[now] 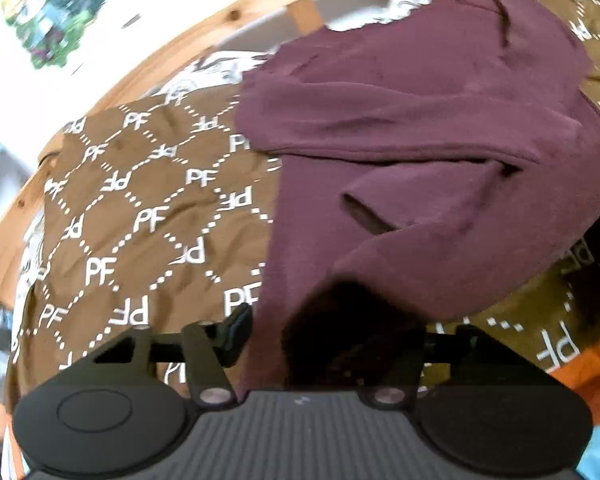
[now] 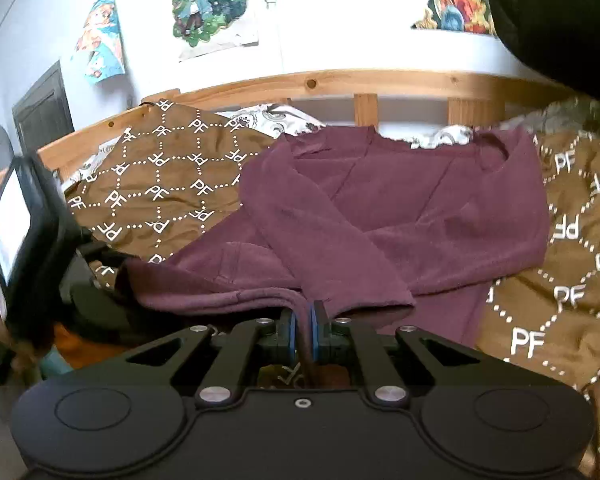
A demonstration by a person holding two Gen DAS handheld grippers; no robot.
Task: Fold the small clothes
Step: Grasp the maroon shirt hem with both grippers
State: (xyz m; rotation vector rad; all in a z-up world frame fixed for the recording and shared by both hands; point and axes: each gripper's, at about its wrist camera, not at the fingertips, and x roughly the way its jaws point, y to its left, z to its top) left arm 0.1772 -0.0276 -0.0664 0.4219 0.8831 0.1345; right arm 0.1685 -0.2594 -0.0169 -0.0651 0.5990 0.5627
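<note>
Your right gripper (image 2: 303, 322) has its fingers (image 2: 290, 330) pressed together on the near hem of the maroon top (image 2: 400, 208); the cloth runs down between the blue pads. Ahead of those fingers the top lies spread on the brown blanket (image 2: 160, 188), with a sleeve (image 2: 328, 244) folded across the body and its cuff ending just right of the fingers. The neckline sits at the far end, near the wooden bed rail (image 2: 340, 80). Left of the fingers, the hem rises in a lifted fold toward your left gripper, whose dark body and pale screen fill that edge of the right view.

Your left gripper (image 1: 332, 336) has the top (image 1: 400, 120) draped over it. One finger (image 1: 236, 332) shows to the left of the cloth; the other is hidden under the maroon fabric and deep shadow, so you cannot tell whether these fingers are spread or pinching. Ahead of them the top stretches up and right, over the blanket (image 1: 140, 208) printed with white "PF" letters. The bed rail (image 1: 160, 64) curves beyond, and posters (image 2: 204, 4) hang on the wall behind.
</note>
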